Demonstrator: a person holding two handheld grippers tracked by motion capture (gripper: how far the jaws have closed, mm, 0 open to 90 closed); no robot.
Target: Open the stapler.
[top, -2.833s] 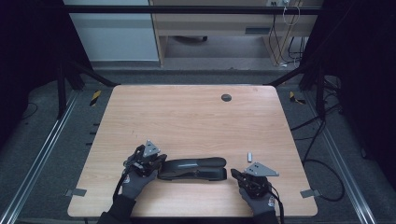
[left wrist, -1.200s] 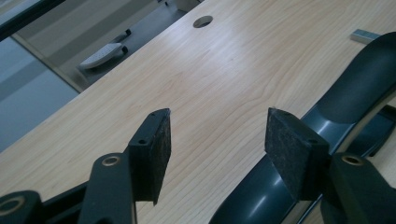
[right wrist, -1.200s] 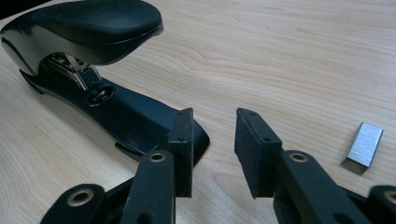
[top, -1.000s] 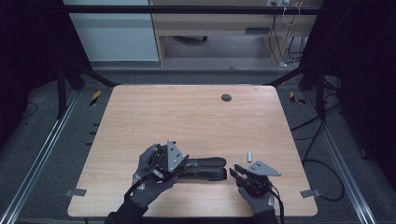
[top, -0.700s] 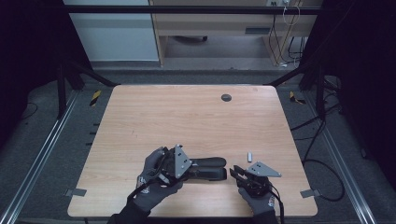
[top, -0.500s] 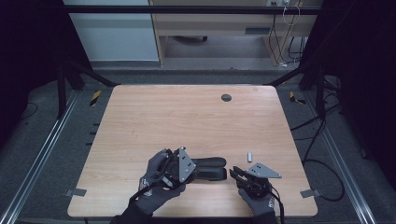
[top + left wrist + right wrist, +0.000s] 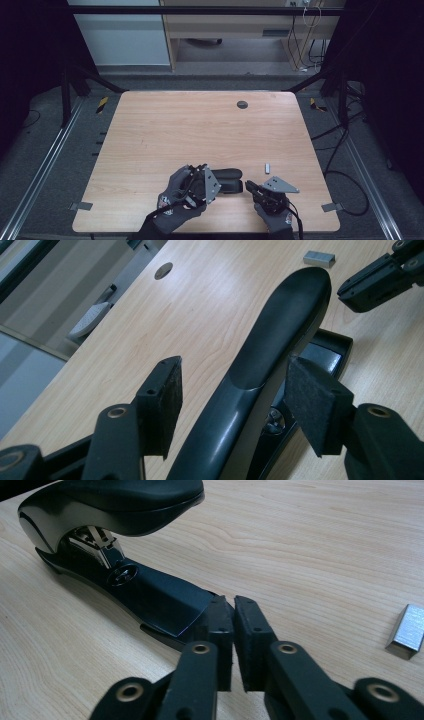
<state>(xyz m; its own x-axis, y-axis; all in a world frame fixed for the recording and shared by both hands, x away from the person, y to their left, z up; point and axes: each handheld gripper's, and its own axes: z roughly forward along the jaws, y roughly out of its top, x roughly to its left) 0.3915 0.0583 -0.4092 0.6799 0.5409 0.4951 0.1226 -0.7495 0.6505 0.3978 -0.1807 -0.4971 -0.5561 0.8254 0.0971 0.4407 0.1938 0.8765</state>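
Observation:
A black stapler [image 7: 229,180] lies near the table's front edge, its top arm [image 7: 270,350] raised above its base [image 7: 150,597]. My left gripper [image 7: 235,405] is open and straddles the top arm, with one pad [image 7: 162,400] clear of it on the left and the other close against its right side. In the high view the left gripper [image 7: 210,183] covers the stapler's left half. My right gripper [image 7: 233,630] sits at the tip of the base. Its jaws have just been closing and stand together, with nothing visible between them.
A small grey block of staples [image 7: 267,167] lies on the wood just right of the stapler, beside the right gripper [image 7: 250,186]. A round cable hole [image 7: 242,104] sits far back on the table [image 7: 165,130]. The front edge is close behind both hands.
My left hand has slid right along the stapler and now covers more of it. The right hand has stayed where it was.

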